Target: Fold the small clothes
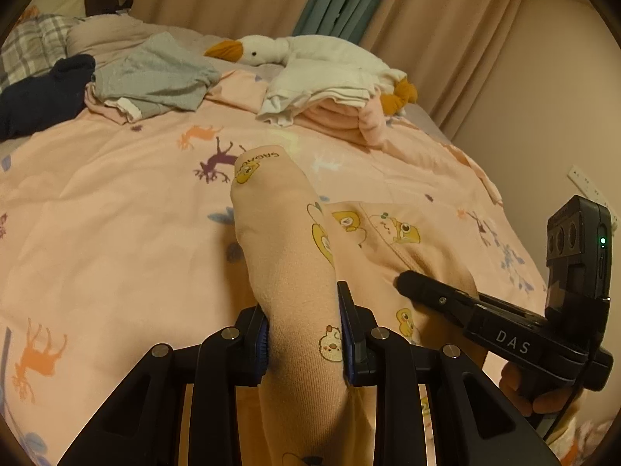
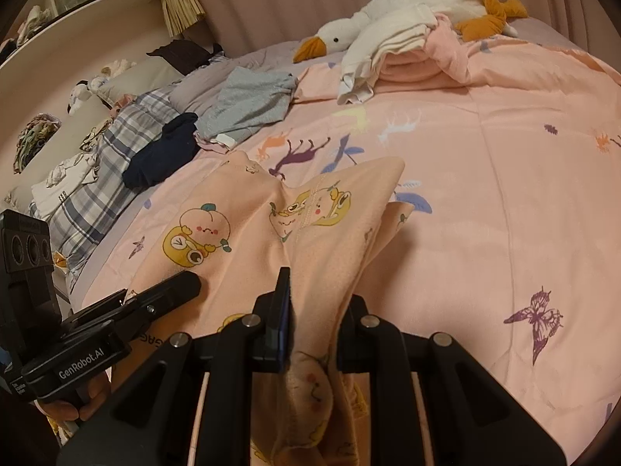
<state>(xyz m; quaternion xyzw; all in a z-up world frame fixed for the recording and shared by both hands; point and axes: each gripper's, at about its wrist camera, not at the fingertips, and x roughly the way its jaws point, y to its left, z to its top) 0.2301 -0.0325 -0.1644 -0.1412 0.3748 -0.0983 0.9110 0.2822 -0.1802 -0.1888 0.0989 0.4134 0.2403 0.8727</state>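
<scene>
A small peach garment with yellow cartoon prints lies on the pink bedspread. My left gripper is shut on one bunched part of it and holds it raised. My right gripper is shut on another part of the same garment, which drapes forward onto the bed. Each gripper shows in the other's view: the right one at lower right, the left one at lower left, close beside each other.
A folded stack of white and pink clothes lies against a plush goose at the far side. Unfolded grey and navy clothes lie far left, by a plaid pillow. Curtains hang behind the bed.
</scene>
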